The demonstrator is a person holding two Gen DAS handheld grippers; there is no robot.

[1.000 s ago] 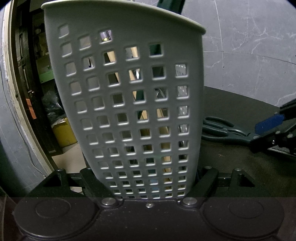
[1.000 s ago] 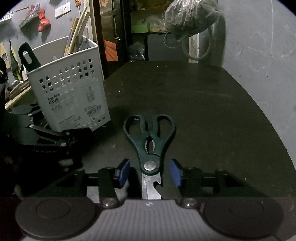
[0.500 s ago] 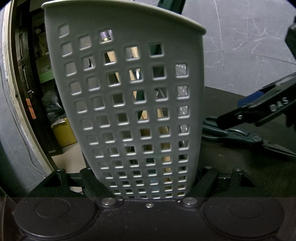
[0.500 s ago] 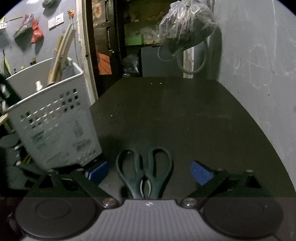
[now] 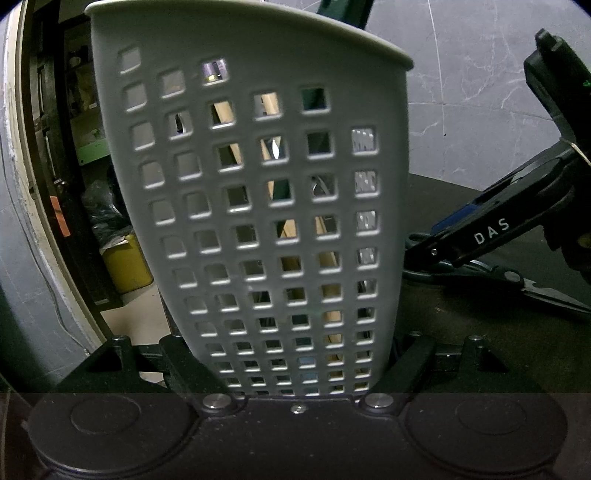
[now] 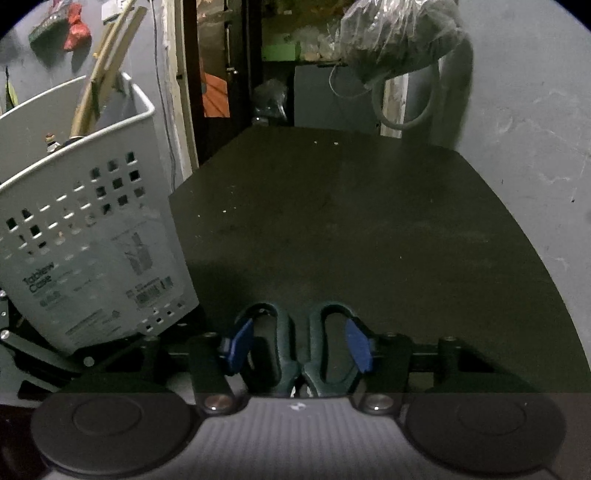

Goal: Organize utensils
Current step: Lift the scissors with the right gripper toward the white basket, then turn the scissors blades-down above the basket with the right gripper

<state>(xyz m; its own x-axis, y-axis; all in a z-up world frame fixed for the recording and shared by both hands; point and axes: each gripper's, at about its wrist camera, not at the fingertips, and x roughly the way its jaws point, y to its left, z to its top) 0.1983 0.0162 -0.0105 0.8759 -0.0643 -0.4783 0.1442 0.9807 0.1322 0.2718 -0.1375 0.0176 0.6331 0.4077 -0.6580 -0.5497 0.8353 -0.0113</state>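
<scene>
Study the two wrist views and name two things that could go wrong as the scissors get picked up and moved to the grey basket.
1. The right gripper has just been closing on the scissors' handle loops, not the pivot; the blades may swing or slip on lifting.
2. The basket, clamped by the left gripper, already holds wooden utensils; the scissors could jam against them.

1. Basket (image 5: pixel 258 221): grey plastic, matt, smooth, pierced with square holes; paper label on one wall.
2. Scissors (image 6: pixel 295 343): dark green plastic handles, slight sheen; bare metal blades (image 5: pixel 554 295).
3. Surface (image 6: pixel 369 229): black, matt, dusty.
4. Sticks (image 6: pixel 99 81) in basket: pale wood.
5. Right tool pads (image 6: pixel 356 345): blue, matt.
6. Bag (image 6: pixel 399 33): clear glossy plastic.
</scene>
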